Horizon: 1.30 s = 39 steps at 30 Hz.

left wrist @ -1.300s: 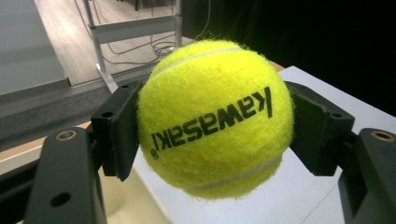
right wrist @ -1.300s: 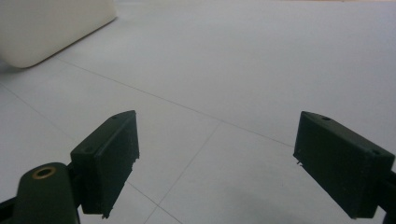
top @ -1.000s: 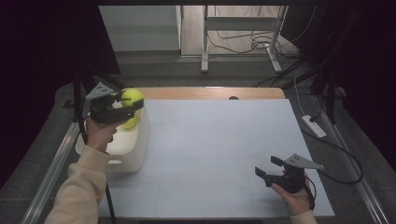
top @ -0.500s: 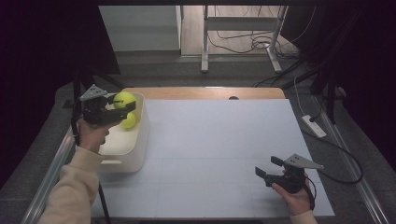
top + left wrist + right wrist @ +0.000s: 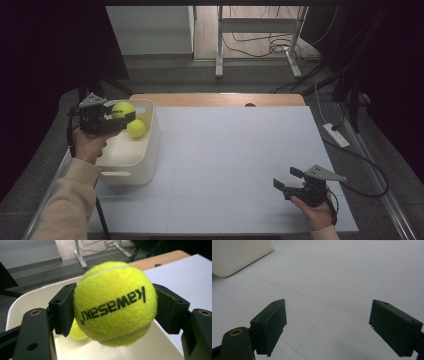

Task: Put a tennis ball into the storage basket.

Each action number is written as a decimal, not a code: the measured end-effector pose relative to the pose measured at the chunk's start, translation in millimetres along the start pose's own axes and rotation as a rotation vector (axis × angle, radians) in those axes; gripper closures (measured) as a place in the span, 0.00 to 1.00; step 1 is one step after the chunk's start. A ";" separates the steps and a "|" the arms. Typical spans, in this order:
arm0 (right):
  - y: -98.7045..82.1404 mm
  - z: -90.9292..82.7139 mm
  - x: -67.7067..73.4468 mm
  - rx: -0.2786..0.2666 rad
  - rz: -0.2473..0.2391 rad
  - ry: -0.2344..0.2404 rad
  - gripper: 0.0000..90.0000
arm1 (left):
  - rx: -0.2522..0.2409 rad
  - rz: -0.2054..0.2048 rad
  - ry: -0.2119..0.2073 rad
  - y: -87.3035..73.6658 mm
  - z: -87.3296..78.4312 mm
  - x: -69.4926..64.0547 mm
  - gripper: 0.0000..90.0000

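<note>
- The left gripper (image 5: pixel 121 118) clamps a tennis ball (image 5: pixel 122 109) over the white bin (image 5: pixel 131 162) at the table's (image 5: pixel 235 150) left edge.
- A second ball (image 5: pixel 136 128) lies inside the bin.
- The right gripper (image 5: pixel 286 180), jaws spread and empty, rests near the table's front right corner.

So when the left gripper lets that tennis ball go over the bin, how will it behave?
The tennis ball is round and felted, so it will probably bounce and roll against the second ball. The white bin has tall walls and should contain it. The left gripper clamps it without visible squashing, so it seems fairly firm.

I can read one word, "Kawasaki", printed in black and upside down on the yellow tennis ball (image 5: pixel 115 303).
</note>
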State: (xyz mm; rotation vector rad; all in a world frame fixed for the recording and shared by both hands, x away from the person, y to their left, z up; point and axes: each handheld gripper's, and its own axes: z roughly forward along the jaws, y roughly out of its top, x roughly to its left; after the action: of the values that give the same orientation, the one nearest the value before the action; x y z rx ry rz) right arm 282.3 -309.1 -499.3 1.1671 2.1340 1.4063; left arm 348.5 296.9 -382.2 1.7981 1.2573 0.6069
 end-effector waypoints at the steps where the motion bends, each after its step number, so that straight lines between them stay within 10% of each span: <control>1: 0.0 0.2 0.0 0.001 0.000 0.000 0.16 | 0.019 0.008 0.009 -0.4 0.8 1.3 0.30; 24: 0.7 -0.6 -0.4 -0.004 0.001 -0.003 0.16 | 0.151 0.011 0.015 -3.4 16.7 9.3 0.30; 39: 0.4 -0.5 -0.4 0.000 -0.001 0.000 0.16 | 0.095 -0.055 0.038 -3.8 10.1 17.0 0.16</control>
State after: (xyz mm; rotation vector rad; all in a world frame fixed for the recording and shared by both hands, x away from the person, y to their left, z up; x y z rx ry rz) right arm 282.4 -309.7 -498.8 1.1656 2.1346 1.4054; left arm 360.8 309.5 -392.0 1.8305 1.3780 0.5610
